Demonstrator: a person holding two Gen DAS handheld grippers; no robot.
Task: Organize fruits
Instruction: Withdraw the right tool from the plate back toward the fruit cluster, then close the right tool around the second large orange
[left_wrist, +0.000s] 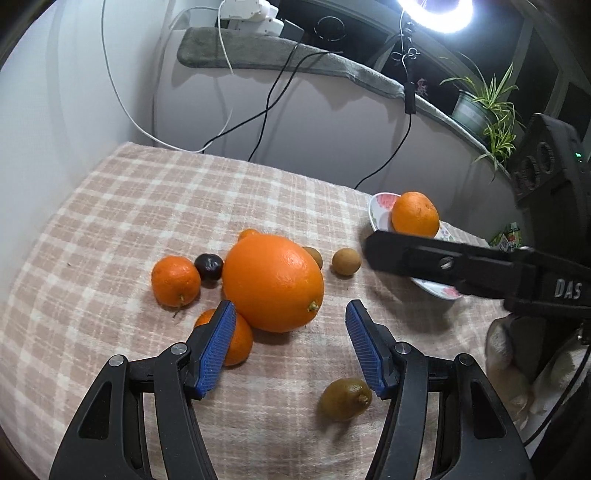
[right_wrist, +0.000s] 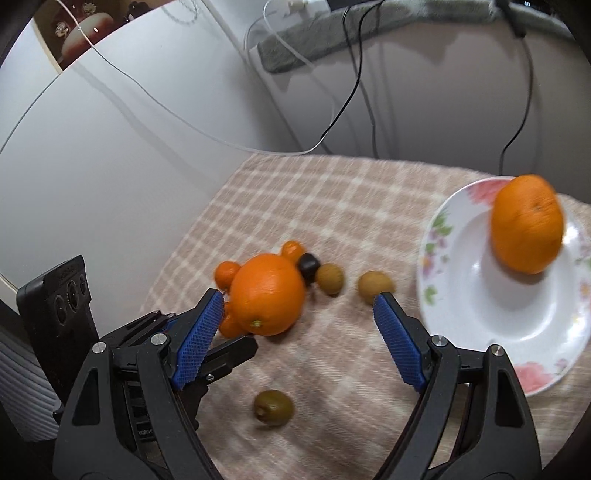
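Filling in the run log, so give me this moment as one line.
left gripper: open, empty | right gripper: open, empty | plate: one orange | checked cloth: large orange, kiwis, small fruit

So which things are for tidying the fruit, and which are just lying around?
For the job: big orange, small oranges, kiwis, dark plum, flowered plate already holding one orange.

Just there: cables, potted plant, ring light.

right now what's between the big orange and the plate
Two small brown kiwis lie on the checked cloth between the big orange and the plate, clearest in the right wrist view. The nearer one sits beside a dark fruit.
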